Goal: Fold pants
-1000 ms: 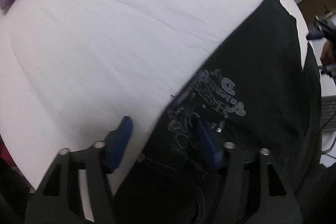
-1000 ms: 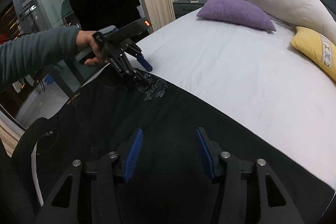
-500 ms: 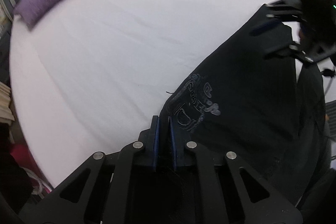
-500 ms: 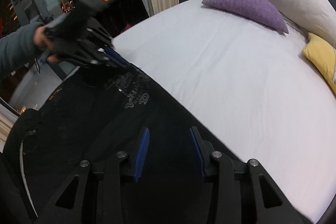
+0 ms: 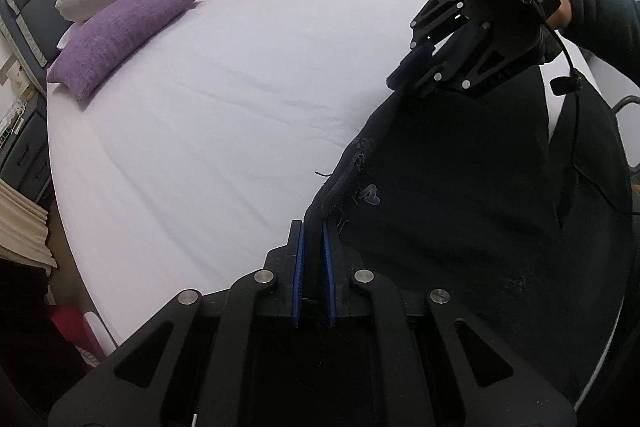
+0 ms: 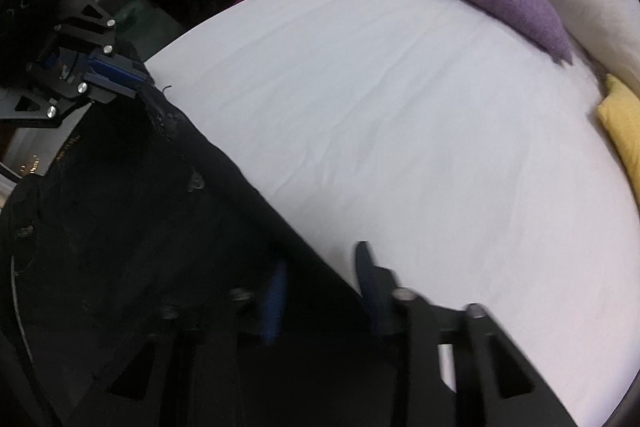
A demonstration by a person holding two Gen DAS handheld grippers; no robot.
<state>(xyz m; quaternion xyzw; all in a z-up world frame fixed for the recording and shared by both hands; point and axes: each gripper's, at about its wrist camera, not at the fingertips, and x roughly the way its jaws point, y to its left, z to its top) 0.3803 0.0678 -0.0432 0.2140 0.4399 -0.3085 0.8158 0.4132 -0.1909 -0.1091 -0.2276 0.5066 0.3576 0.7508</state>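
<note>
**A:** Our left gripper has its blue pads pressed together on the near hem of the black pants, the cloth rising out of them in a bunched ridge. We judge that pinch is there to hold one corner so the edge can be carried over as a fold.

**B:** And our right gripper?

**A:** Its pads stand apart, straddling the pants' far edge where dark cloth meets the white bed sheet; nothing is clamped yet. The pants lie along the near side of the bed, part draped off the mattress.

**B:** Poses?

**A:** The left tool sits low and level, pointing up the bed toward the purple cushion. The right is tipped downward over the hem, the person's sleeved hand behind it.
</note>
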